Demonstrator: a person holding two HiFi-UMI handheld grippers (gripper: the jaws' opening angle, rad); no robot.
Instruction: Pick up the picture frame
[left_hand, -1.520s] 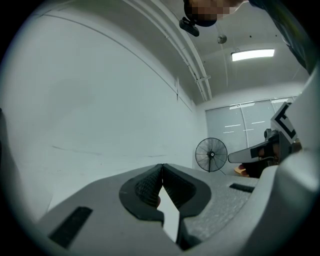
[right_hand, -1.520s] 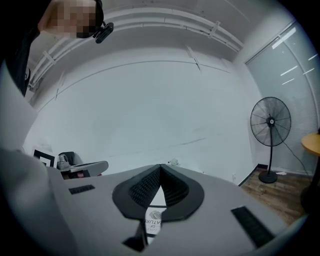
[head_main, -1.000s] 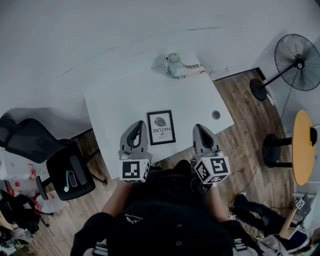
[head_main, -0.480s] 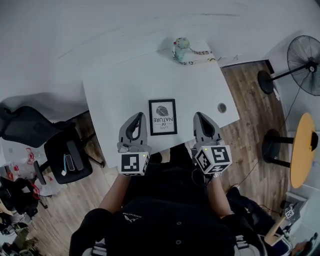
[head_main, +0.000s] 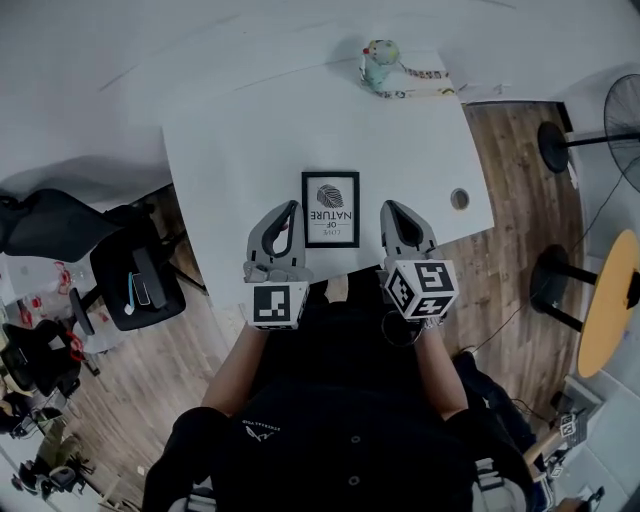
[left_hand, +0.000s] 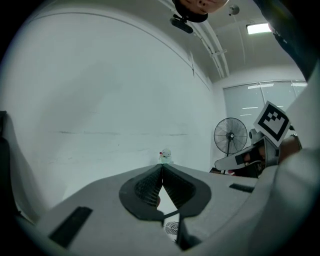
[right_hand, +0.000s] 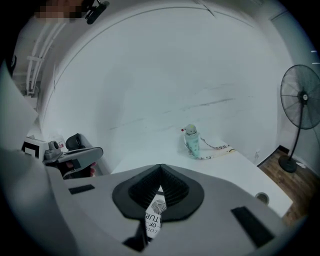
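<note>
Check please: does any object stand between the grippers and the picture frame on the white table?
Nothing visible does. The picture frame lies flat on the table, with the left gripper and right gripper, both shut, on either side of it. The small bottle stands far off at the back edge.

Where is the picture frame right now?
In the head view, the picture frame lies flat on the white table between the left gripper and right gripper.

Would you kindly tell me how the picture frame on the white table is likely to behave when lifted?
The picture frame looks stiff and flat, so it should keep its shape. Lying flush on the table, its thin edge may be hard to get under. Its front may be glazed, so possibly slippery and breakable.
</note>
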